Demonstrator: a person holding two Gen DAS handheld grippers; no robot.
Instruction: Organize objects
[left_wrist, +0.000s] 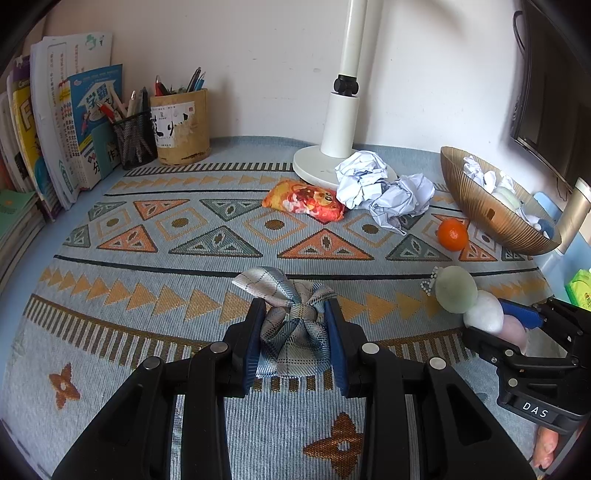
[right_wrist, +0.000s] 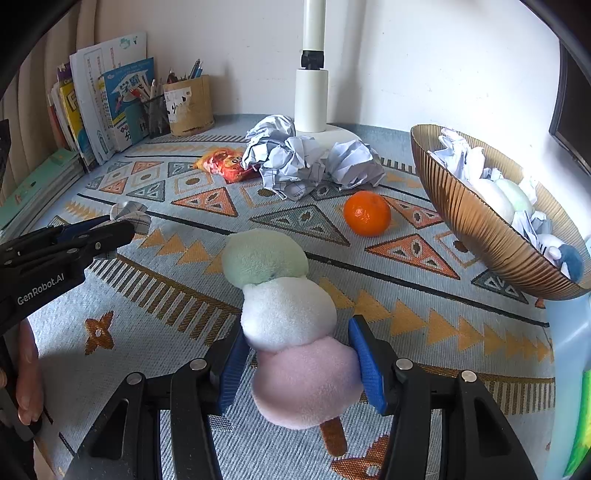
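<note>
A plaid fabric bow (left_wrist: 291, 321) sits on the patterned mat, and my left gripper (left_wrist: 294, 310) is shut on its knot. In the right wrist view the left gripper (right_wrist: 122, 229) reaches in from the left with the bow (right_wrist: 129, 214) at its tip. A plush skewer of green, white and pink balls (right_wrist: 288, 314) lies on the mat. My right gripper (right_wrist: 297, 332) has both blue pads pressed against the pink ball. The left wrist view shows the right gripper (left_wrist: 498, 328) and the plush (left_wrist: 480, 310) at the right edge.
A ribbed gold bowl (right_wrist: 472, 229) at the right holds crumpled paper and plush toys. An orange (right_wrist: 366, 213), crumpled paper balls (right_wrist: 295, 158) and a red snack packet (right_wrist: 225, 164) lie mid-mat by a white lamp base (left_wrist: 314, 162). Pen holders (left_wrist: 181, 125) and books (left_wrist: 62, 122) stand back left.
</note>
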